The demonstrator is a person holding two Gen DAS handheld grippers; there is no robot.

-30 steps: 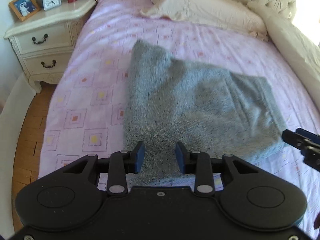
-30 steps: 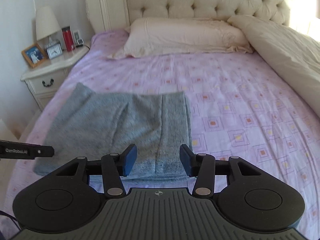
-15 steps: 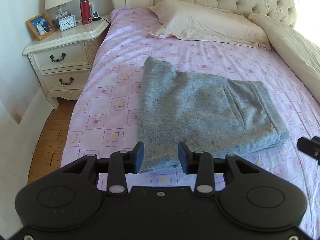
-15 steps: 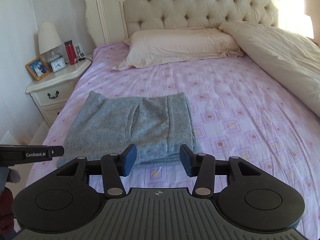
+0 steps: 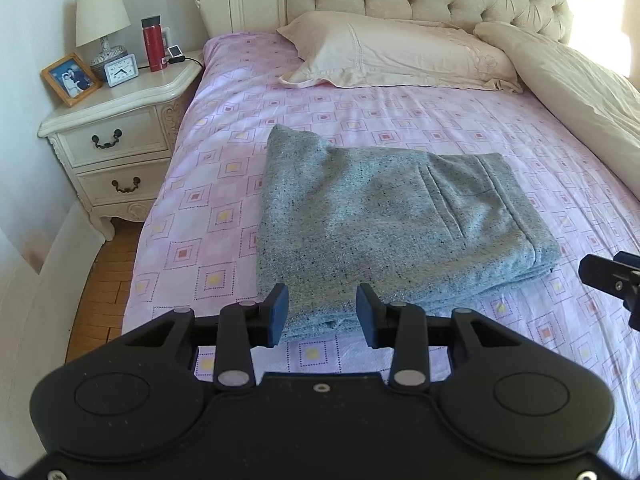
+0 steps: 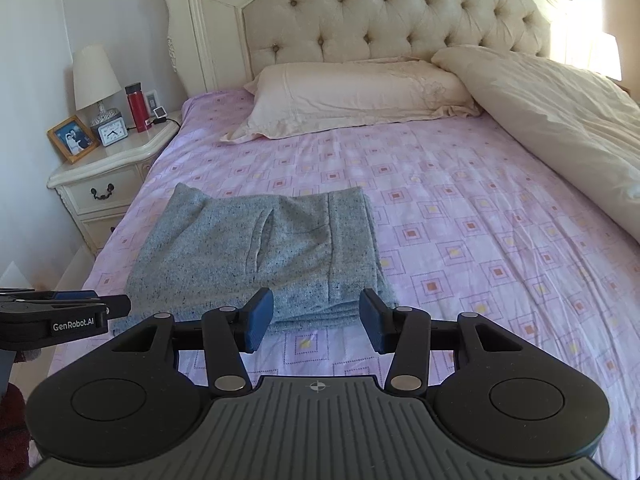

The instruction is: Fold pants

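Note:
Grey speckled pants point(image 5: 384, 224) lie folded in a flat stack on the pink patterned bed sheet point(image 5: 224, 184), near the bed's front left edge; they also show in the right wrist view point(image 6: 272, 252). My left gripper point(image 5: 322, 314) is open and empty, held just short of the stack's near edge. My right gripper point(image 6: 316, 320) is open and empty, also just short of the near edge. Each gripper's tip shows at the side of the other's view.
A cream pillow point(image 6: 352, 92) and a duvet point(image 6: 560, 128) lie at the head and right side of the bed. A white nightstand point(image 5: 116, 128) with a lamp, red flask, clock and photo frame stands on the left. Wooden floor point(image 5: 100, 292) lies beside the bed.
Both grippers have pulled back and up from the folded pants, so more of the bed and headboard shows. The pants lie still.

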